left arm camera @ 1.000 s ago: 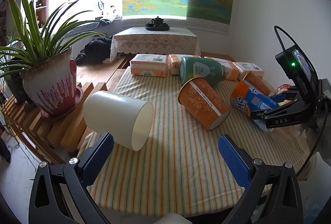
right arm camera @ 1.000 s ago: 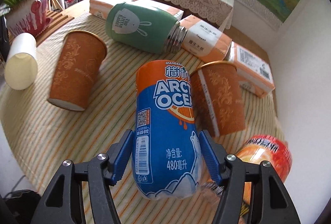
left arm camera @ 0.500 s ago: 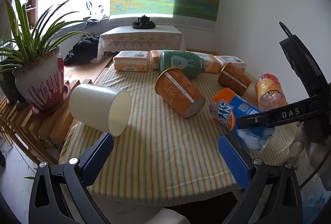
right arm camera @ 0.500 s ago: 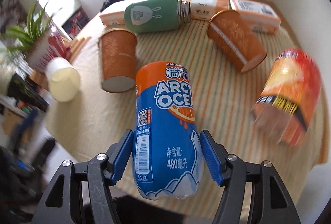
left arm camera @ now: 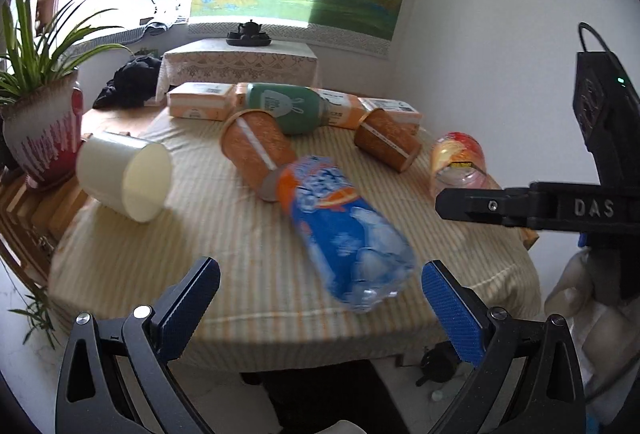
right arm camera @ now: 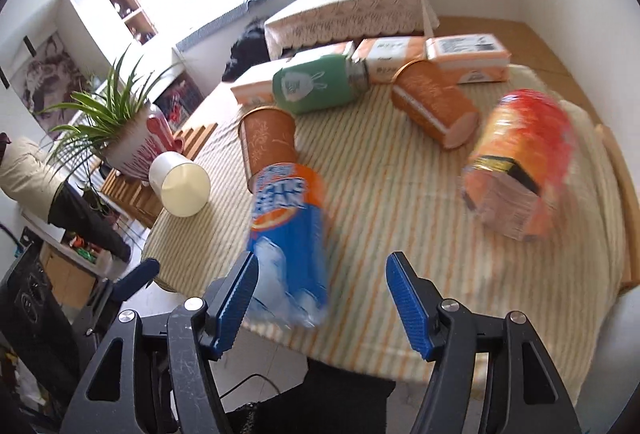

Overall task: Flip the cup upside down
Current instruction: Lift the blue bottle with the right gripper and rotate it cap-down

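A blue and orange Arctic Ocean cup [left arm camera: 344, 230] [right arm camera: 286, 238] lies on its side near the front edge of the striped table [left arm camera: 224, 258], blurred with motion. My right gripper [right arm camera: 322, 300] is open around its near end, with its jaws apart from it. My left gripper [left arm camera: 320, 308] is open and empty at the table's front edge, the cup just beyond it. A white cup [left arm camera: 126, 175] [right arm camera: 180, 182] lies on its side at the left. Two orange paper cups [left arm camera: 256, 153] [left arm camera: 386, 143] lie tipped further back.
A green bunny bottle [left arm camera: 288, 111] and several orange boxes [left arm camera: 200, 105] lie at the back. A red-orange transparent cup [left arm camera: 456, 161] [right arm camera: 520, 169] lies at the right. A potted plant [left arm camera: 38, 129] stands on a wooden rack at the left.
My right gripper has opened and let go of the blue cup, which now lies near the front edge. Both grippers have pulled back from the table.
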The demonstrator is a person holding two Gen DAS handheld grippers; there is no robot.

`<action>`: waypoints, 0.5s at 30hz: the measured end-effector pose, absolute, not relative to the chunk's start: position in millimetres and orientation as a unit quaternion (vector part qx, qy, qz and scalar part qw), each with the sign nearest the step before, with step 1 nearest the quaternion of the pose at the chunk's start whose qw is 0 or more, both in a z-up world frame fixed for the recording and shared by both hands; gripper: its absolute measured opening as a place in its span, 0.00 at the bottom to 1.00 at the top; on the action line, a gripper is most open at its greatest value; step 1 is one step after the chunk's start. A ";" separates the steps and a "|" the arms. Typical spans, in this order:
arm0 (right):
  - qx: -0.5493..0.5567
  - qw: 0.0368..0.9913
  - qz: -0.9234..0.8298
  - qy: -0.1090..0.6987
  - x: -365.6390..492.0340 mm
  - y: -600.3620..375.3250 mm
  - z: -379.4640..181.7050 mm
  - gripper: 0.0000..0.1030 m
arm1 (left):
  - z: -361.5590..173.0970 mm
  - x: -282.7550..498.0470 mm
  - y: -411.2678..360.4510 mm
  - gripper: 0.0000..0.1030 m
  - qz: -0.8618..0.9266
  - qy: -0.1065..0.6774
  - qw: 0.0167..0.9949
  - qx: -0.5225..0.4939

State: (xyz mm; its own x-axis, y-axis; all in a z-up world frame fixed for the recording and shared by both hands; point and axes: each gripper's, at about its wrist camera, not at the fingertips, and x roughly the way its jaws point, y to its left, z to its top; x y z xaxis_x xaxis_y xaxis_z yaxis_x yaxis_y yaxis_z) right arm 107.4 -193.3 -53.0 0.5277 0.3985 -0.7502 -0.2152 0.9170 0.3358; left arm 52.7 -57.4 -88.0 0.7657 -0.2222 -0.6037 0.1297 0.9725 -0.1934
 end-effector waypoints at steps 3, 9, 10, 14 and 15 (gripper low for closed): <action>0.105 0.875 0.168 0.442 94.8 -208.9 -51.6 0.61 | -97.6 57.5 -81.5 0.99 -0.092 0.335 0.935 -0.065; 0.112 0.886 0.149 0.424 77.9 -235.0 -52.0 0.61 | -112.7 68.8 -105.7 0.99 -0.053 0.326 0.942 -0.063; 0.115 0.887 0.147 0.422 75.6 -238.8 -51.8 0.61 | -114.3 70.5 -108.7 0.99 -0.043 0.321 0.944 -0.060; 0.127 0.889 0.139 0.417 70.3 -252.3 -56.2 0.61 | -121.6 76.3 -112.8 0.99 -0.030 0.325 0.943 -0.056; 0.130 0.888 0.139 0.418 69.7 -254.6 -57.9 0.61 | -123.4 77.0 -113.6 0.99 -0.031 0.326 0.943 -0.054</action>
